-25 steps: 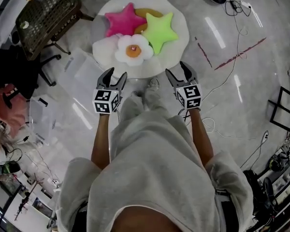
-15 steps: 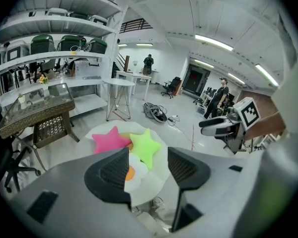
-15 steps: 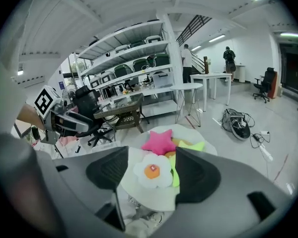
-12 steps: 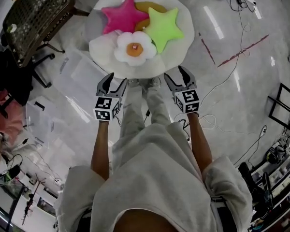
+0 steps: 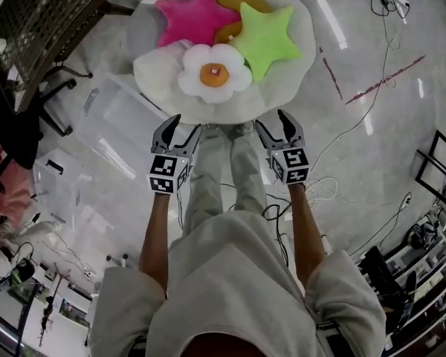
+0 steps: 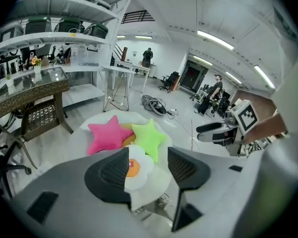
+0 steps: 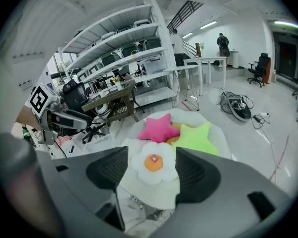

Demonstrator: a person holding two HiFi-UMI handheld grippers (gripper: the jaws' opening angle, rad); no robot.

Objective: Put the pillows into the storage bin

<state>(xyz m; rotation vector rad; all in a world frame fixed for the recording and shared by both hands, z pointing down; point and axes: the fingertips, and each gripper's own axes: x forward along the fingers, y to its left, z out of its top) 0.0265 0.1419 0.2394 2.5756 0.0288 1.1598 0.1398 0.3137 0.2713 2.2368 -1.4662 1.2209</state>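
Left hand-held gripper [image 5: 187, 123] and right hand-held gripper [image 5: 270, 117]: jaws apart, nothing between, held side by side at near edge of round white tabletop [image 5: 241, 104]. On tabletop, touching: pink star pillow [image 5: 195, 19], green star pillow [image 5: 266, 37], white flower pillow [image 5: 215, 74] nearest. Orange pillow [image 5: 238, 4] partly hidden under the 2 stars. Clear storage bin [image 5: 115, 121] on floor, left of legs.

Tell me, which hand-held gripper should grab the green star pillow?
Probably the right hand-held gripper: the green star pillow lies on its side, straight ahead of its open, empty jaws. The left hand-held gripper sits farther across.
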